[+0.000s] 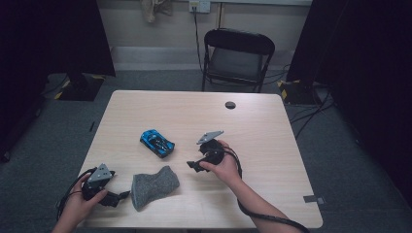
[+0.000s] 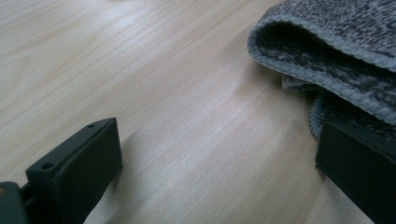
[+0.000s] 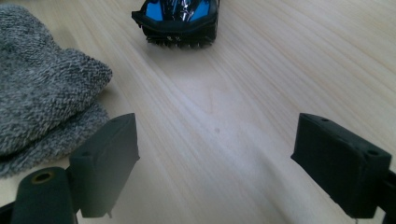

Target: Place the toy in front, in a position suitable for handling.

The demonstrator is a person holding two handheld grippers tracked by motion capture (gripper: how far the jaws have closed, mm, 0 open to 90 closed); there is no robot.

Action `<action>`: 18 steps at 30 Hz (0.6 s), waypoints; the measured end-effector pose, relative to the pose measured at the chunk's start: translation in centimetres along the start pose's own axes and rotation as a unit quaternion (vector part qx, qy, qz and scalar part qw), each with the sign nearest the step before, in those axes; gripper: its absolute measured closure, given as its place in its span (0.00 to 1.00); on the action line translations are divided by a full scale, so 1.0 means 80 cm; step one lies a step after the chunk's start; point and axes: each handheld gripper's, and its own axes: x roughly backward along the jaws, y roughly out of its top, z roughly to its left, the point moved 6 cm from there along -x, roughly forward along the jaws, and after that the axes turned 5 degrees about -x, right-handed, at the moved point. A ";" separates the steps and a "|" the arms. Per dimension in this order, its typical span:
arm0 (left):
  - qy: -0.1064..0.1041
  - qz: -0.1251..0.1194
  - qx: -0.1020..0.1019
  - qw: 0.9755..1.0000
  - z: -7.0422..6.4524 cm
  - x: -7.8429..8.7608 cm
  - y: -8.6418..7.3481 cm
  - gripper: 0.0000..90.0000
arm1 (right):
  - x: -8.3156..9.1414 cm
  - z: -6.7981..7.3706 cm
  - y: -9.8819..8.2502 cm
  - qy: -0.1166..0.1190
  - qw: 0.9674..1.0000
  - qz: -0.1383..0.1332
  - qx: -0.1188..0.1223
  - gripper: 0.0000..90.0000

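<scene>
Cloth (image 1: 154, 187) — grey, knitted and folded — is lying near the front edge of the table (image 1: 262, 121), and your left gripper (image 1: 124, 195) is sitting just beside its left end with jaws spread wide, one jaw right at the folded hem and gripping nothing. Your right gripper (image 1: 191, 165) is hovering to the cloth's right, jaws likewise parted and empty, pointing toward the blue toy car (image 1: 157, 142) — which is resting just behind the cloth, apart from it.

Folded grey knit cloth (image 1: 154, 187) flat near table's front edge, blue toy car (image 1: 157, 142) just beyond.
</scene>
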 end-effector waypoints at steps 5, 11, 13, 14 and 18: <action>0.000 0.000 0.000 1.000 0.000 0.000 0.000 0.00 | -0.014 0.006 0.013 -0.002 1.000 0.005 0.010 0.15; 0.000 0.000 0.000 1.000 0.000 0.000 0.000 0.00 | -0.026 0.015 0.027 0.004 1.000 0.008 0.019 0.15; 0.000 0.000 0.000 1.000 0.000 0.000 0.000 0.00 | -0.029 0.017 0.031 0.007 1.000 0.007 0.020 0.15; 0.000 0.000 0.000 1.000 0.000 0.000 0.000 0.00 | -0.030 0.017 0.032 0.008 1.000 0.008 0.023 0.15; 0.000 0.000 0.000 1.000 0.000 0.000 0.000 0.00 | -0.035 0.020 0.038 0.014 1.000 0.010 0.021 0.15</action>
